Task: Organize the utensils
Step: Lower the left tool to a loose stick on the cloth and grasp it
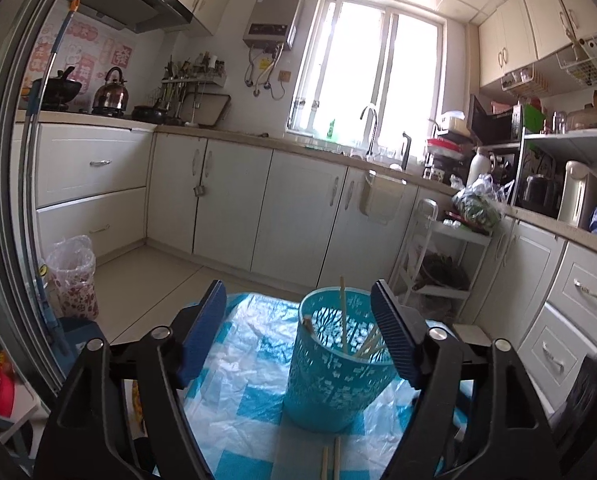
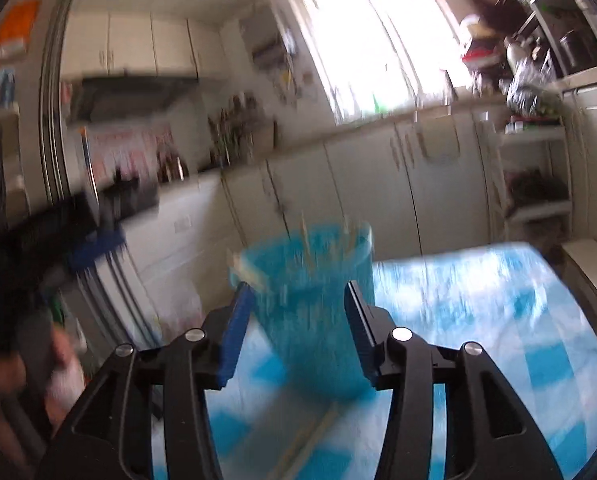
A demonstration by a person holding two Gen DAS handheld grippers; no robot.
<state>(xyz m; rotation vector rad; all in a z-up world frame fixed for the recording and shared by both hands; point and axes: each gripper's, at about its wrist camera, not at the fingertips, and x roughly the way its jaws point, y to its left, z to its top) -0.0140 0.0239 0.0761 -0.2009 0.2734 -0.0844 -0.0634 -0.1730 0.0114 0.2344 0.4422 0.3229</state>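
Note:
A turquoise perforated basket (image 1: 336, 364) stands upright on a blue-and-white checked plastic cloth (image 1: 250, 396). Several wooden chopsticks (image 1: 343, 312) stand inside it. Two more chopsticks (image 1: 331, 460) lie on the cloth in front of the basket. My left gripper (image 1: 298, 320) is open and empty, its jaws wide, just short of the basket. In the blurred right wrist view the basket (image 2: 310, 300) sits between and beyond the open, empty jaws of my right gripper (image 2: 296, 308). A pale chopstick (image 2: 306, 440) lies on the cloth below. The left gripper (image 2: 94, 240) shows at the left there.
White kitchen cabinets (image 1: 298, 216) run along the far wall under a bright window. A lined waste bin (image 1: 74, 276) stands on the floor at left. A white shelf cart (image 1: 442, 256) stands at right. A white box (image 1: 472, 334) lies at the table's right edge.

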